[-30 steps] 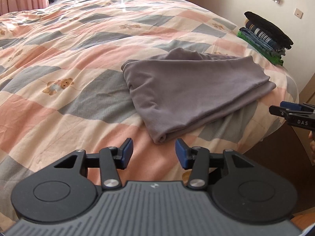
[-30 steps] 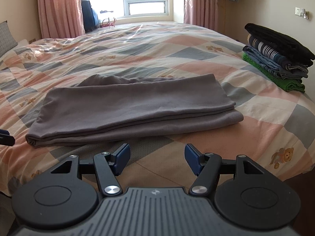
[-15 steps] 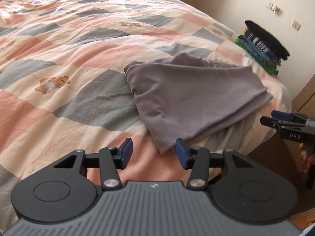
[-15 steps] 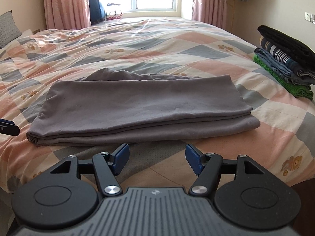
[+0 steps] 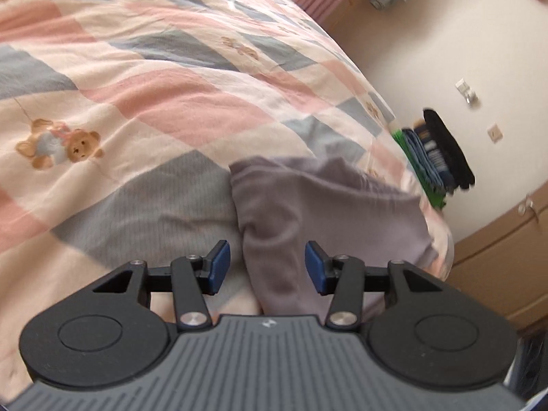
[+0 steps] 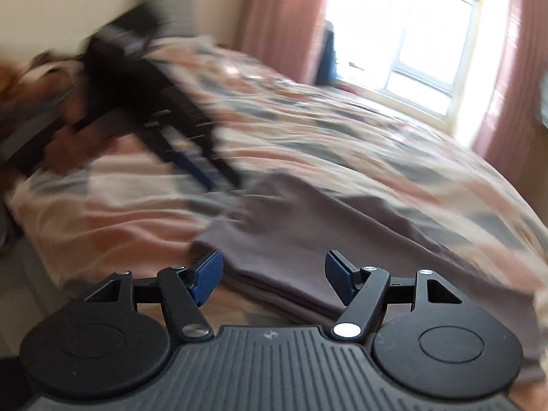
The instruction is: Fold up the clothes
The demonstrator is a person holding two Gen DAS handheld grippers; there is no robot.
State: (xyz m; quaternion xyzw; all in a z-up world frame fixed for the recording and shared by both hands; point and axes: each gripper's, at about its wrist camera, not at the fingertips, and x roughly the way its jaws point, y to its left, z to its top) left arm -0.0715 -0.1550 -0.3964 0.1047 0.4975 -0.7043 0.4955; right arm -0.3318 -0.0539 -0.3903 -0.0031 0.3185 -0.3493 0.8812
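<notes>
Bed: the bed (image 5: 178,102) is filling most of both views, its soft, rumpled quilt showing a patchwork of pink, cream and grey-blue diamonds with a small teddy-bear print (image 5: 60,144) at 9 o'clock in the left wrist view.

Window and curtains: a bright window (image 6: 407,37) is glowing at 1 o'clock in the right wrist view, with pink pleated curtains (image 6: 274,24) hanging on either side.

Grey garment: the grey garment (image 5: 325,212) is lying folded into a flat, layered slab of smooth, matte knit near the bed's edge, its stacked fold lines facing the right wrist camera (image 6: 308,257). One end is sitting just ahead of each gripper.

Folded pile: a stack of folded clothes (image 5: 435,154), black on top, then striped blue, then green, is leaning at 3 o'clock in the left wrist view, blurred.

Left gripper: the left gripper (image 5: 267,267), black with blue pads, is standing spread, the garment's near end showing between its fingers without being pinched. It is also appearing as a dark smear at 10 o'clock in the right wrist view (image 6: 191,157).

Right gripper: the right gripper (image 6: 274,277) is likewise spread wide over the garment's folded edge, gripping nothing.

Change: against half a second earlier, both cameras are now tilting and sitting closer to the garment, the right view is smearing with motion, and the right gripper is no longer showing in the left view.
</notes>
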